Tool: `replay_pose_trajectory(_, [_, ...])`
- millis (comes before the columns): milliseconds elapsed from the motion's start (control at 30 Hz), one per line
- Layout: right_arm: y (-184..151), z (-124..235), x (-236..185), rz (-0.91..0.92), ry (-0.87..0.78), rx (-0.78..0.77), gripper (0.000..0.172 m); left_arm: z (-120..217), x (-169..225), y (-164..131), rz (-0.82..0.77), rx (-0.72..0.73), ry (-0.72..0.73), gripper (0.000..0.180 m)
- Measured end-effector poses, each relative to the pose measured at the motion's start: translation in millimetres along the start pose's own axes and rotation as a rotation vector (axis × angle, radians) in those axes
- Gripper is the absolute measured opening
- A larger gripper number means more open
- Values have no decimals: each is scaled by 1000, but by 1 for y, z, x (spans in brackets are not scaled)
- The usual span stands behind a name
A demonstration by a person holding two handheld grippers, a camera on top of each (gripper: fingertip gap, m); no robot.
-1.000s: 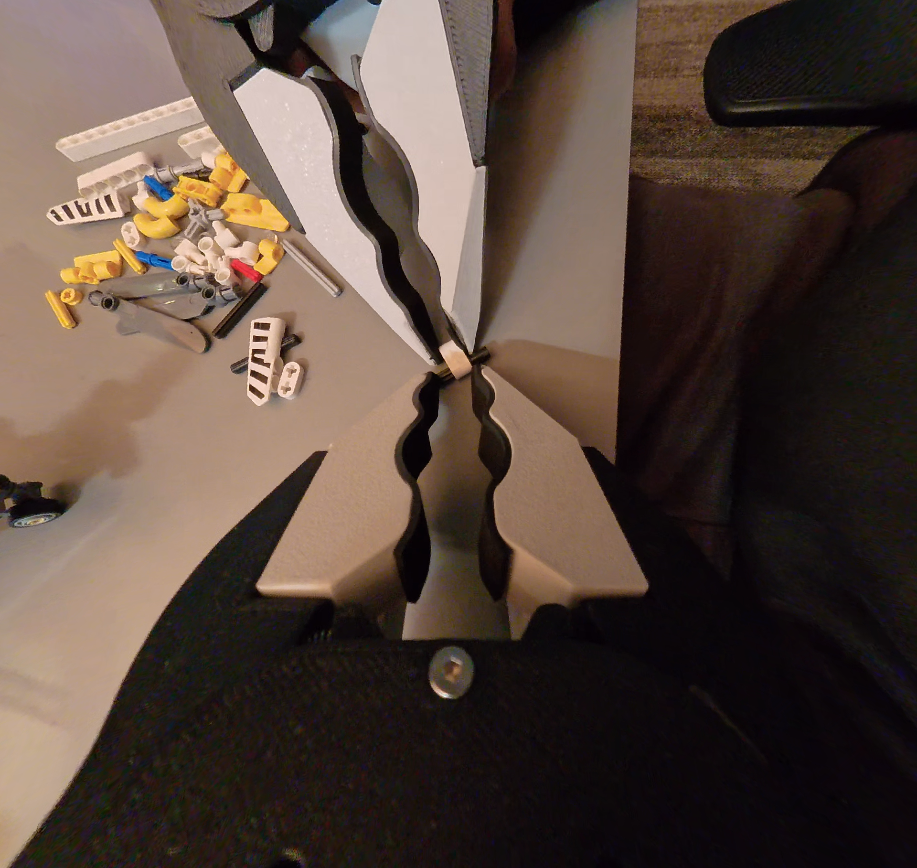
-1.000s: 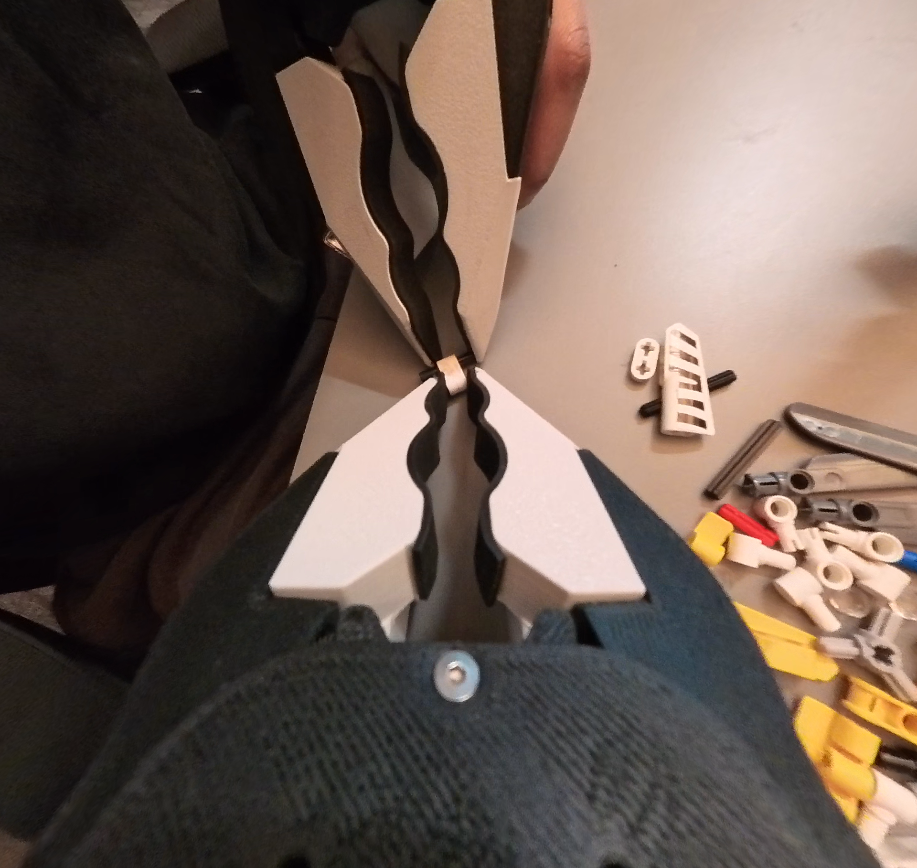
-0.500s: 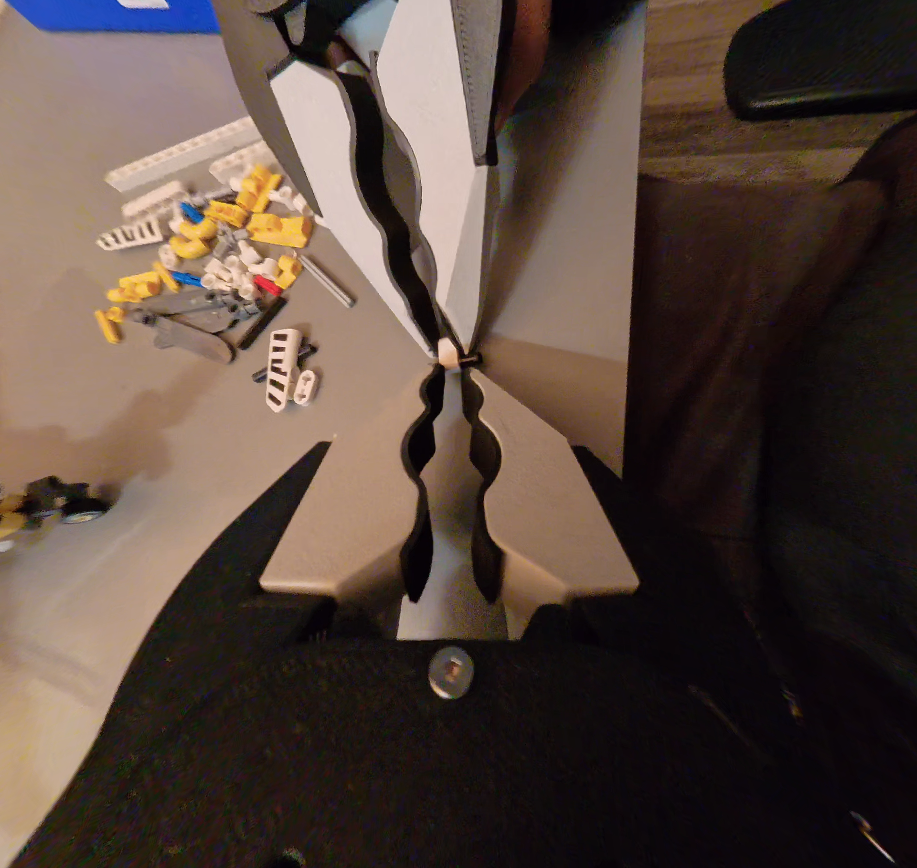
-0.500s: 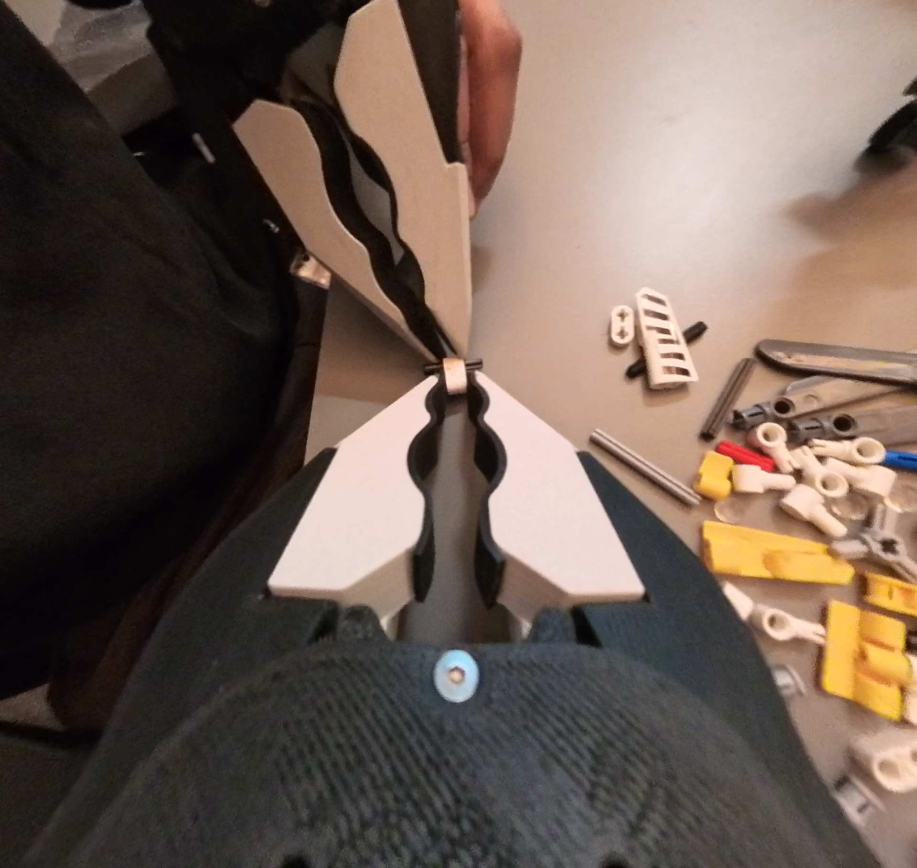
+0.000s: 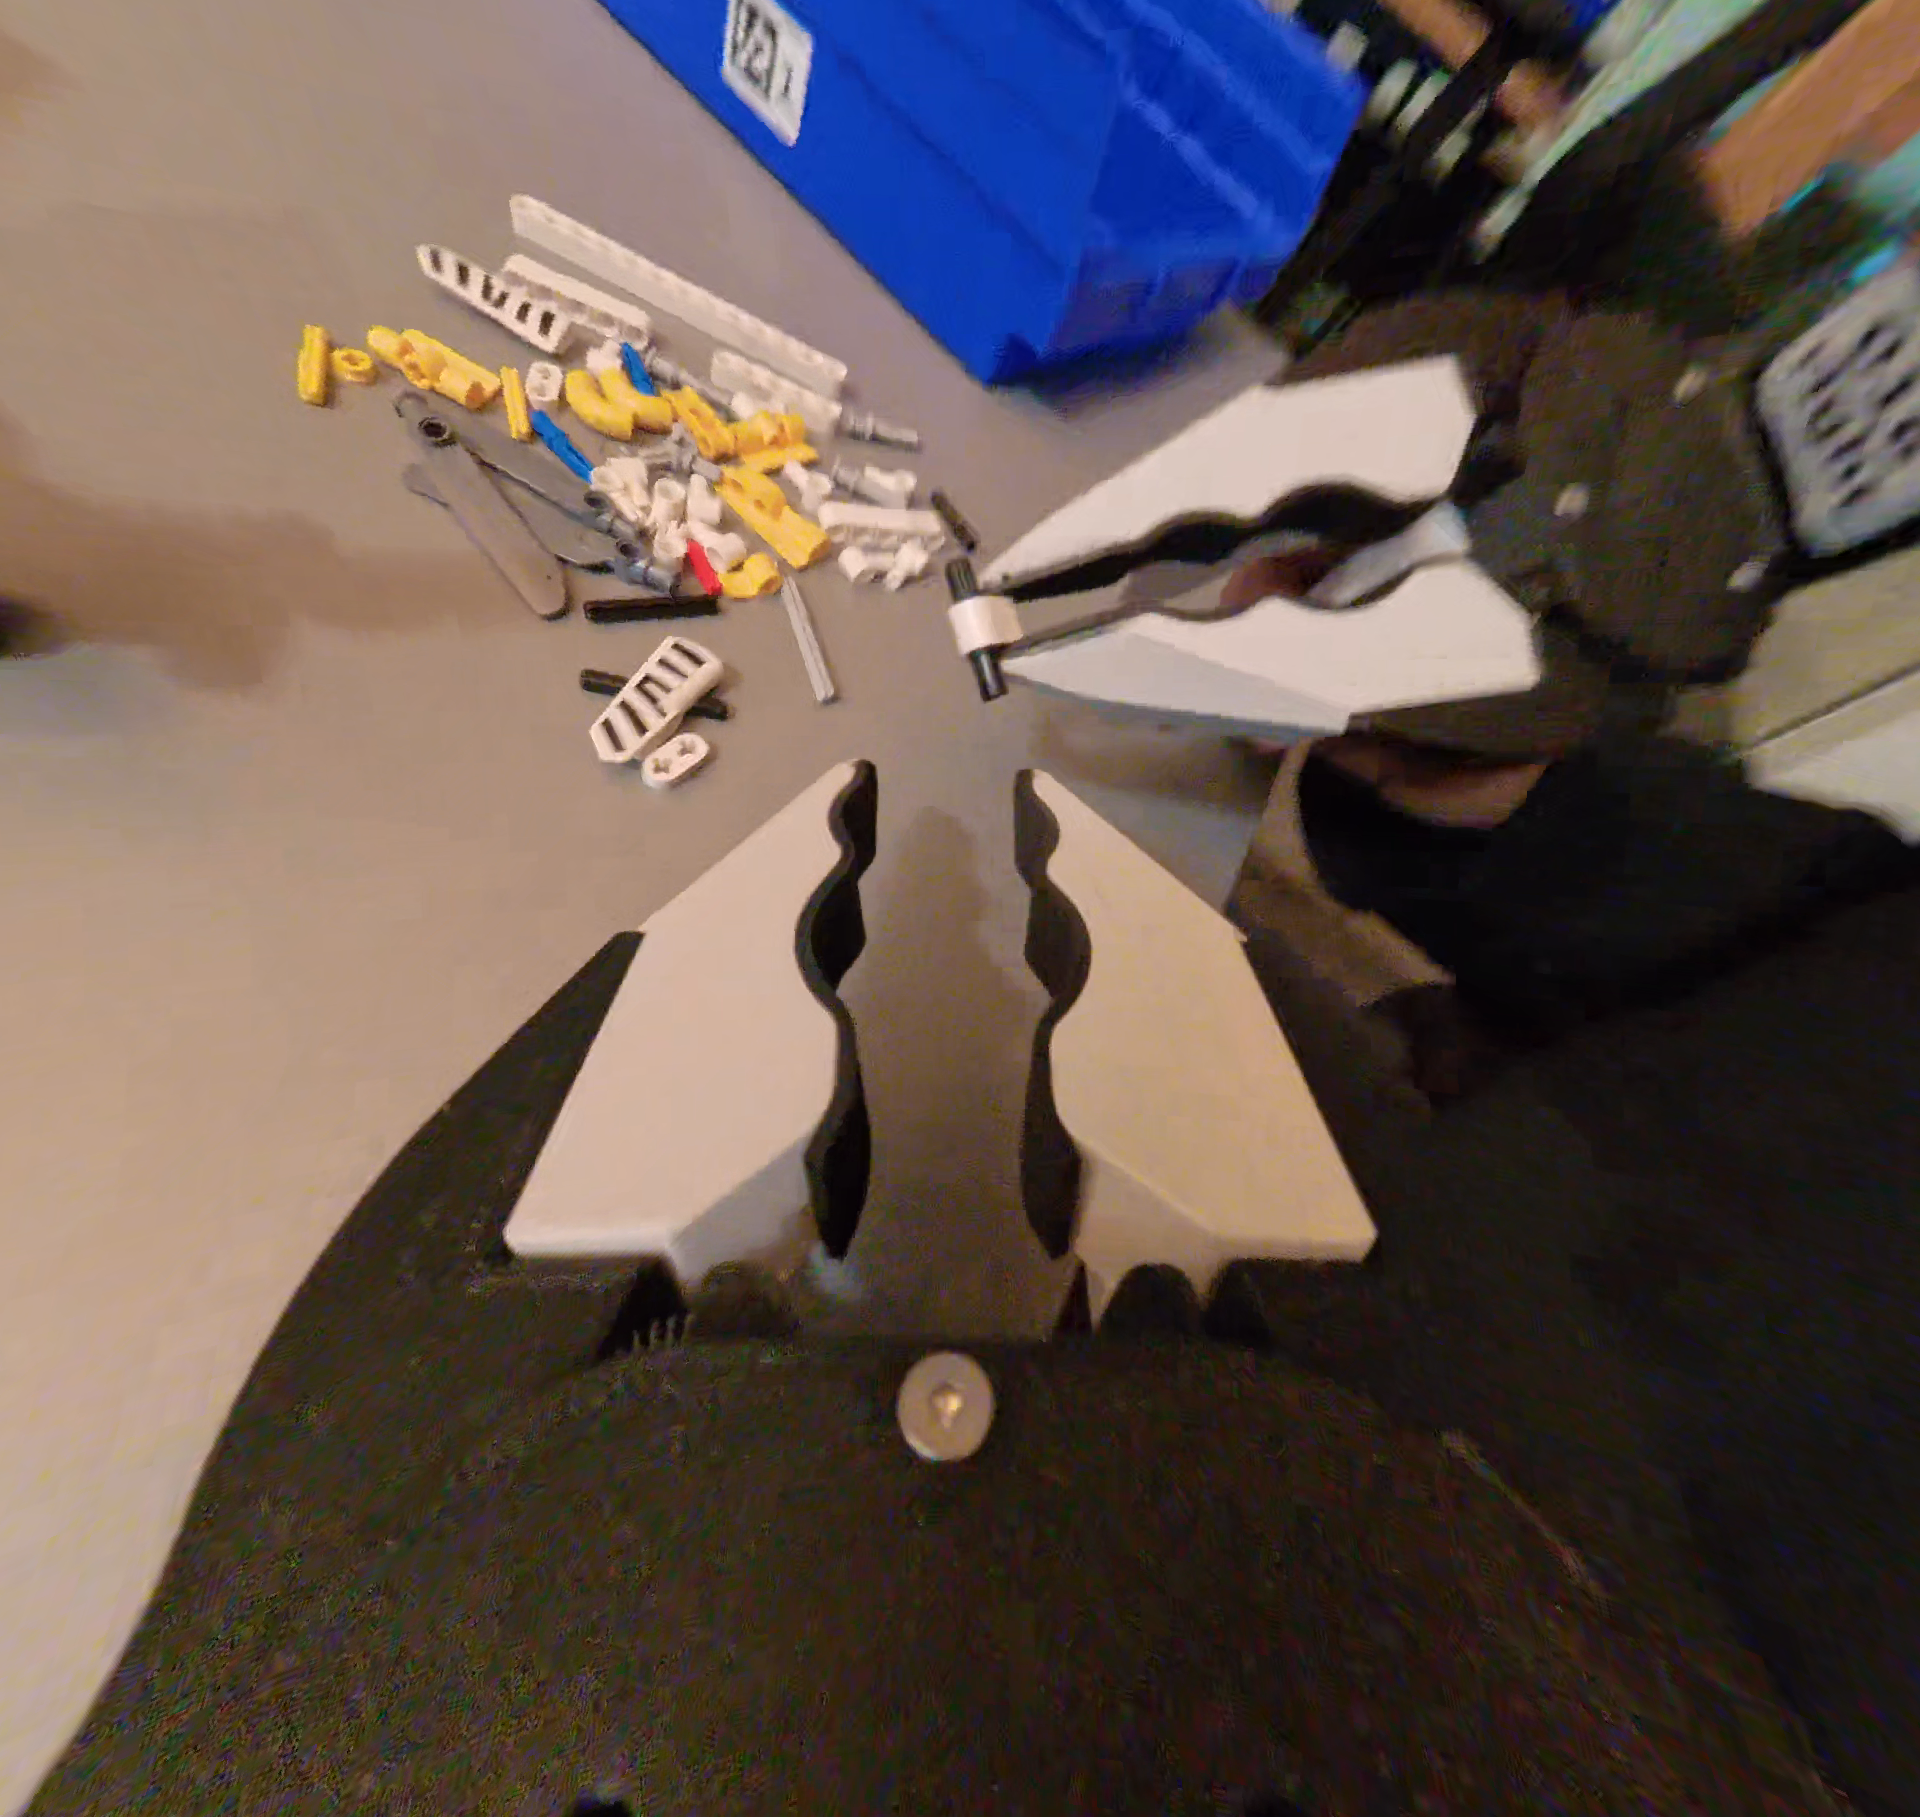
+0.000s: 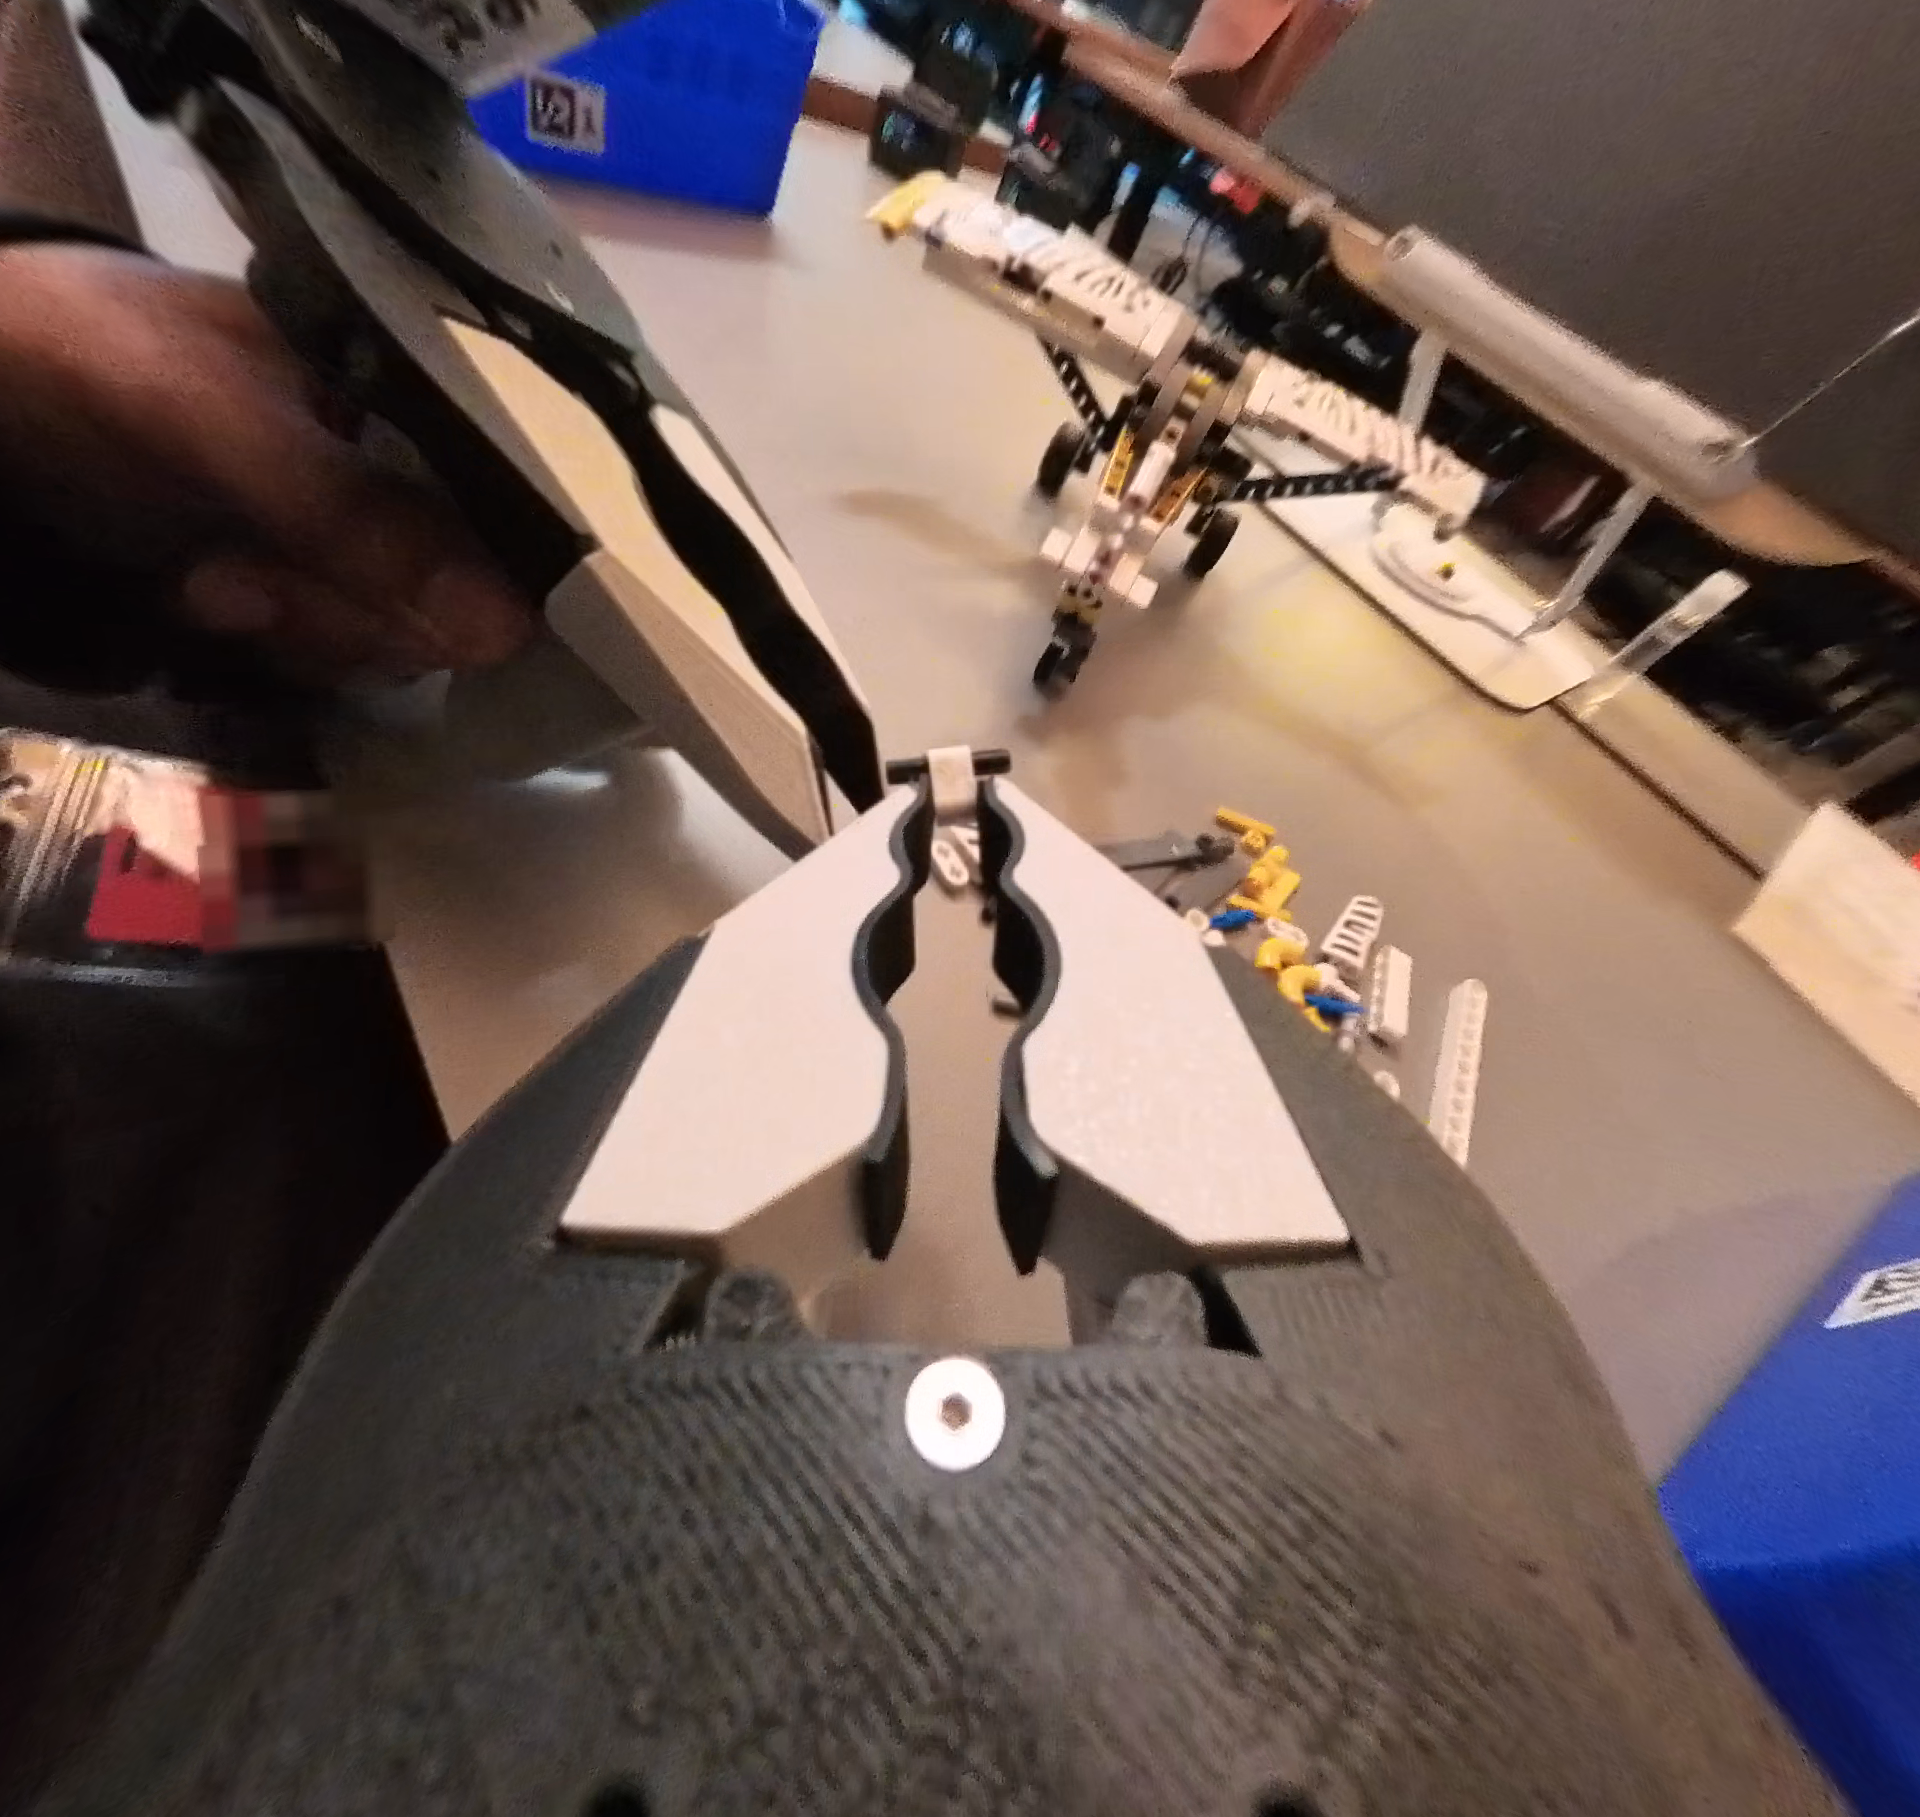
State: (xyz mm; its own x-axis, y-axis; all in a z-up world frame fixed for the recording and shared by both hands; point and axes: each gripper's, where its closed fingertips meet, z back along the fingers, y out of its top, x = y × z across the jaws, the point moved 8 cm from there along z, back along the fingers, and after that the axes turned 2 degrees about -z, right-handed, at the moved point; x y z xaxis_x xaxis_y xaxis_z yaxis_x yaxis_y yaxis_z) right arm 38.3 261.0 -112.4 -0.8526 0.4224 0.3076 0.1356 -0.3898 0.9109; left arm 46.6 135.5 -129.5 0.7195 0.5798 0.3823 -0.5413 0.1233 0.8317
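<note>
My right gripper [image 6: 951,803] is shut on a small white connector [image 6: 951,780] with a black pin [image 6: 992,758] pushed through it, held above the grey table [image 6: 831,396]. It also shows in the left wrist view [image 5: 997,624], where the white connector [image 5: 982,624] sits at its tips with the pin sticking out both sides. My left gripper [image 5: 945,780] is open and empty, a short way back from that connector. In the right wrist view its fingers [image 6: 675,520] come in from the upper left, just beside the pin's end.
A pile of yellow, white, grey and blue parts [image 5: 644,458] lies on the table, with a white grille piece [image 5: 655,697] nearer me. A blue bin [image 5: 987,105] stands behind it. A partly built model plane [image 6: 1143,479] stands farther off. A hand [image 6: 208,520] holds the left gripper. The grippers are tip to tip, or close to it. My left tips are roughly 6 centimeters from the white grille piece [image 5: 655,697].
My left gripper has opened, let go of the pin and connector and drawn back. My right gripper stays shut on the connector. Both views have swung up over the table.
</note>
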Motion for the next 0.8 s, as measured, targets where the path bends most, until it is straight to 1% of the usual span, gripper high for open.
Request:
replay_pose_trajectory(33, [2,0,-3,6,-26,19,6,1,1,1,38,39,-48,27])
replay_pose_trajectory(100, [3,-1,-6,12,-83,56,6,3,4,3,130,111,-170,26])
replay_pose_trajectory(167, [6,3,-6,34,-135,107,6,4,2,3,199,160,-227,27])
replay_pose_trajectory(233, [7,5,-8,60,-156,145,6,7,-3,1,240,207,-222,24])
replay_pose_trajectory(300, [7,7,-11,95,-183,168,6,12,-4,3,242,263,-237,21])
replay_pose_trajectory(433, [7,9,-19,190,-258,197,6,16,0,3,219,287,-301,17])
replay_pose_trajectory(533, [6,5,-24,238,-246,163,6,16,0,3,230,292,-322,17])
replay_pose_trajectory(600, [6,4,-26,255,-242,160,6,17,0,4,236,296,-341,12])
replay_pose_trajectory(700, [6,6,-26,245,-223,180,6,17,-1,3,244,295,-337,0])
replay_pose_trajectory(800, [7,6,-24,221,-192,180,7,17,-2,3,257,292,-354,0])
